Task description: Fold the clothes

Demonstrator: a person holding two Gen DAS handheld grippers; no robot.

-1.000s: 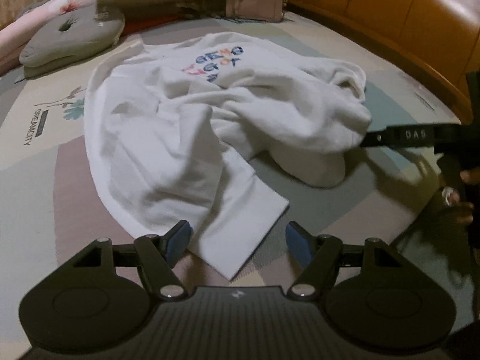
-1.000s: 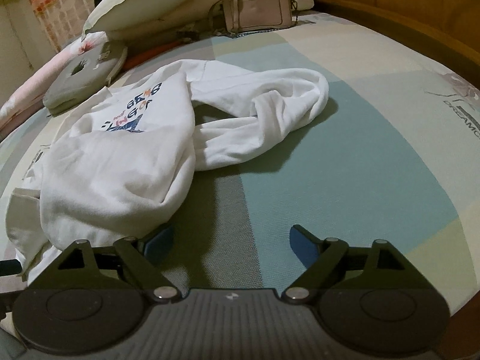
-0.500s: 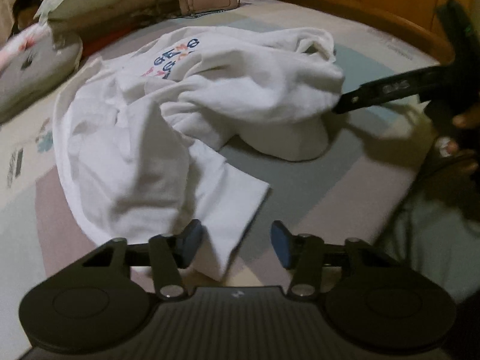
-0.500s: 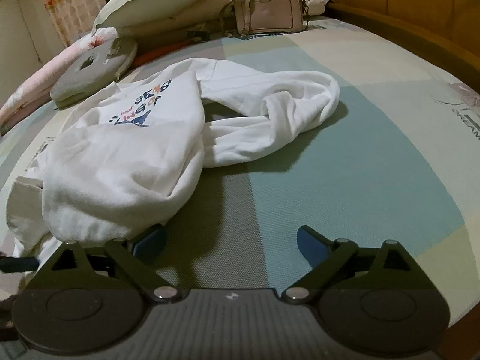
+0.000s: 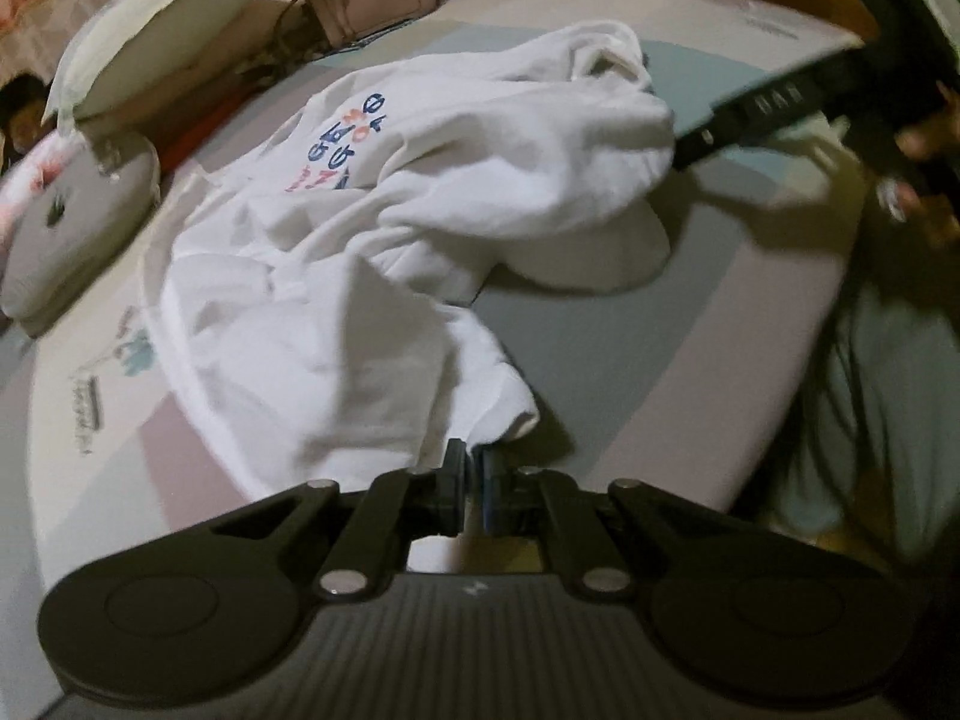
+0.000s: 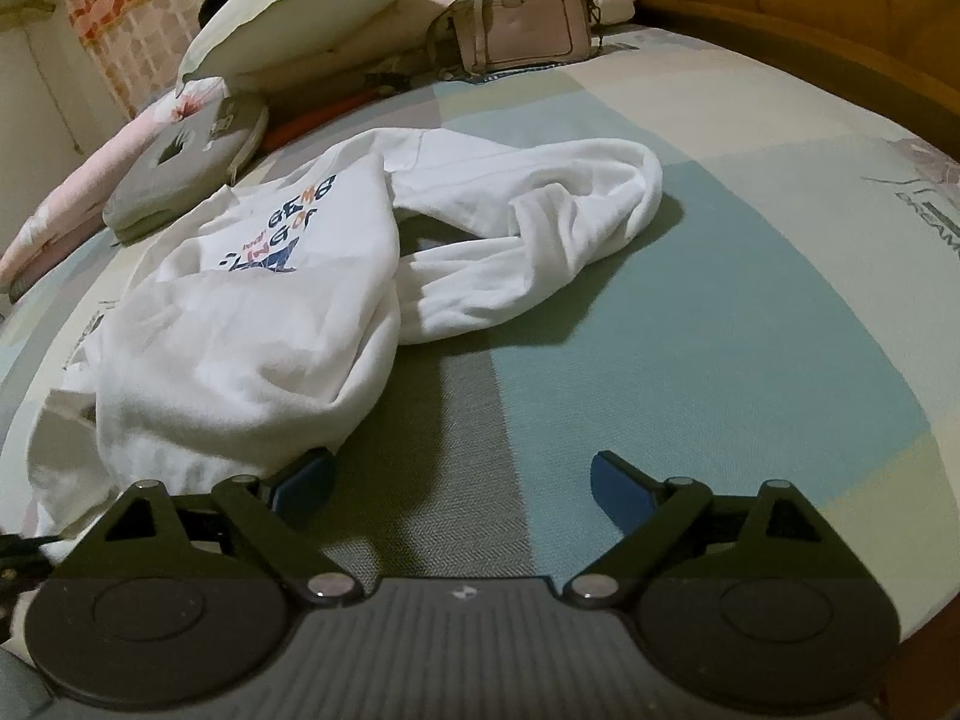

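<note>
Left gripper [image 5: 474, 468] now clamped shut on white sweatshirt [image 5: 384, 252] hem at six o'clock, no longer apart. Right gripper [image 6: 462, 480] gaping, empty. Ready for spreading flat.

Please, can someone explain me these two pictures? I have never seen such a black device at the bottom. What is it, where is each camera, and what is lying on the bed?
No robot here: a person holds one hand-held gripper in each hand, each with a camera looking along its two fingers. The left camera shows the left gripper shut on the edge of a crumpled white sweatshirt lying on the bed. The right camera shows the right gripper open, holding nothing, one finger beside the cloth. Farther back lie pillows, a grey cushion and a handbag.
</note>
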